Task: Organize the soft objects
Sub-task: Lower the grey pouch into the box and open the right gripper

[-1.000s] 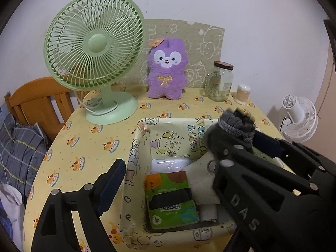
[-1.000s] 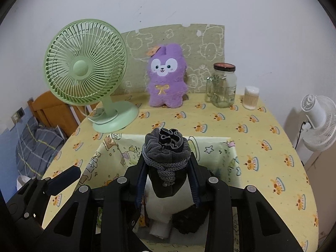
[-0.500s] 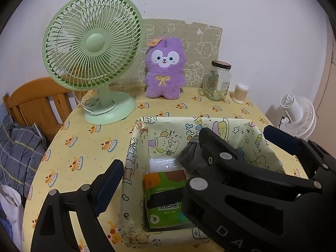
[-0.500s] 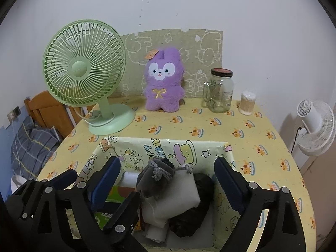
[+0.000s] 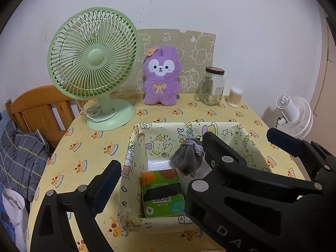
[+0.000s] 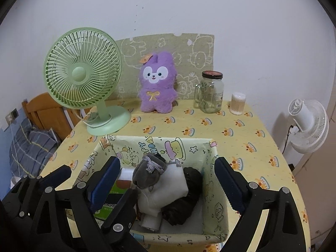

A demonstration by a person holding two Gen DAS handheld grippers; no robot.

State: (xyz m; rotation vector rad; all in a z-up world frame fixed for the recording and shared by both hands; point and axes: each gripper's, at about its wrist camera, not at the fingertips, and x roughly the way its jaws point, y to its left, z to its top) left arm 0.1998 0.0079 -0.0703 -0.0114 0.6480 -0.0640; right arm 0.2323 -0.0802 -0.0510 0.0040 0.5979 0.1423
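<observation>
The grey sock bundle [image 6: 149,173] lies in the paper-lined box [image 6: 211,147], on top of a folded white cloth [image 6: 168,185] and beside a dark garment [image 6: 184,197]. No pad touches it. The right tool [image 6: 168,180] stands wide open around the pile, one blue pad at nine o'clock of the socks and the other at three o'clock, both apart from them. Its jaws have just been opening, and the bundle, which was pinched between them a second ago, now rests free in the box. I judge this as a finished drop: the soft thing is let go where the other soft things are collected.

The left tool [image 5: 193,163] is open too and holds nothing. In its own view one finger is over the bench [image 5: 84,147] at eight o'clock of the box. Its other finger cannot be told apart from the black frame at four o'clock, where the right tool also shows. A green packet [image 5: 161,193] stands at the left inner wall, so the clothes occupy the middle and right part.

The purple plush toy [image 6: 157,84] sits upright at twelve o'clock, against the printed board, between the green fan [image 6: 84,73] and the glass jar [image 6: 210,92]. It is soft as well, so it may be the next thing to bring.
</observation>
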